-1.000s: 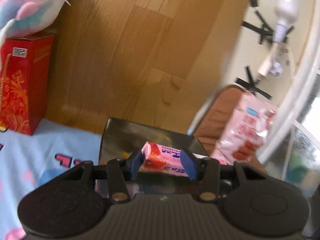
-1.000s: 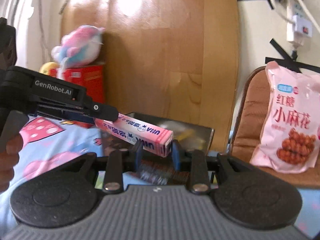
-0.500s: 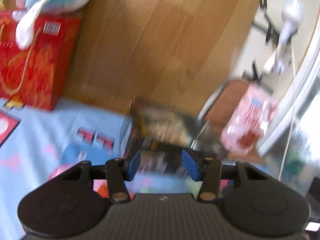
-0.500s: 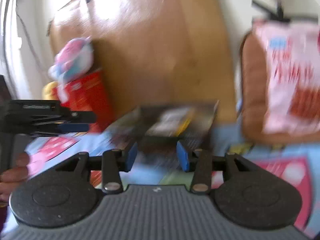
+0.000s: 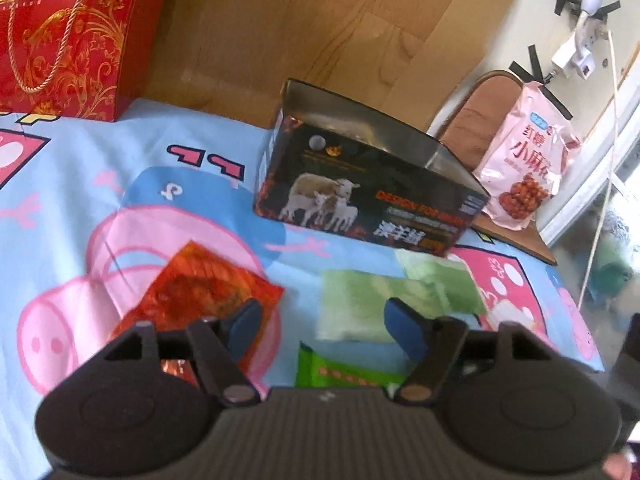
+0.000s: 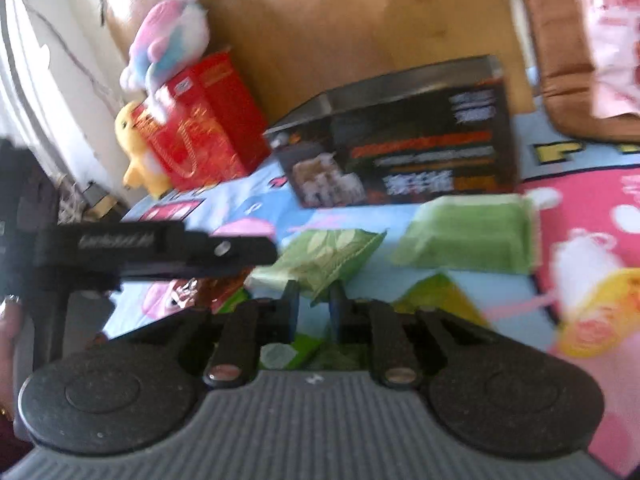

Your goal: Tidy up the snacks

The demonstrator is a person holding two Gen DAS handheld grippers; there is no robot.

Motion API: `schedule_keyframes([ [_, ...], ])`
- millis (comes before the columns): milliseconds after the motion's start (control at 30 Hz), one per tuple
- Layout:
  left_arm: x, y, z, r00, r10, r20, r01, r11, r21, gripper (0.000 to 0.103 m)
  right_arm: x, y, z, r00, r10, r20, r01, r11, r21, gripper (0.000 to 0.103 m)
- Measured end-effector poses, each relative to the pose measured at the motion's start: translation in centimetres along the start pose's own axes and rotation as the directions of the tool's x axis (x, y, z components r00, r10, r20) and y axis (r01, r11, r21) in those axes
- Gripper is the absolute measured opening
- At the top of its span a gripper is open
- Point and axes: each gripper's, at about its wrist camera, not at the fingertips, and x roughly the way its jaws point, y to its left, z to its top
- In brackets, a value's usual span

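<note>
Hovering over a cartoon-print cloth (image 5: 72,184), the left gripper (image 5: 322,330) shows its blue pads wide apart with nothing between them, while the right gripper (image 6: 313,308) has its jaws drawn close around the near corner of a pale green leaf-print packet (image 6: 324,258); blur makes it impossible to tell whether they actually pinch it. By the look of things, this is a pick-up step in sorting the loose snacks, with the open black box (image 5: 368,196) the likely place for them.

Just past the left pads lie an orange-red foil packet (image 5: 200,292) on one side and a soft green packet (image 5: 372,306) on the other, with a brighter green wrapper (image 5: 340,370) partly under the gripper body. In the right view a second green packet (image 6: 472,232) sits beside the first, close to the box front.

Next, the right gripper probably needs a firm close on the crinkly edge and a lift over the box rim; the left needs to settle on one packet and come down square. The packets look flat, light and slippery.

Farther back stand a red gift bag (image 5: 68,36) and a pink snack bag (image 5: 524,164) on a chair (image 5: 476,128).
</note>
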Motion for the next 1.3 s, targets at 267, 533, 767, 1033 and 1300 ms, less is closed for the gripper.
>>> schedule_keyframes([
  [267,-1.6,-3.5,-2.0,0.997,-0.079,-0.013,0.08,0.995,0.059,0.07,-8.0,-1.9,-3.8,0.999,-0.021,0.028,0.02,1.0,0.015,0.009],
  [533,-3.2,-7.6,-5.0,0.999,0.024,0.042,-0.032,0.979,0.202,0.07,-11.4,-2.2,-7.4,0.988,-0.139,0.074,0.141,0.99,-0.017,0.055],
  [767,-3.9,-8.0,-6.8,0.988,0.134,0.074,-0.147,0.963,0.224,0.071,-11.6,-2.0,-7.1,0.978,-0.17,0.124,0.174,0.984,-0.025,0.069],
  [1033,-3.9,-7.1,-7.2,0.981,0.176,0.076,-0.188,0.96,0.209,0.072,-12.4,-1.9,-7.2,0.959,-0.223,0.174,0.226,0.974,0.004,0.082],
  [1300,-4.3,-6.9,-7.9,0.972,0.204,0.113,-0.224,0.95,0.216,0.072,-15.5,-1.4,-8.7,0.813,-0.311,0.492,0.283,0.95,0.131,0.103],
])
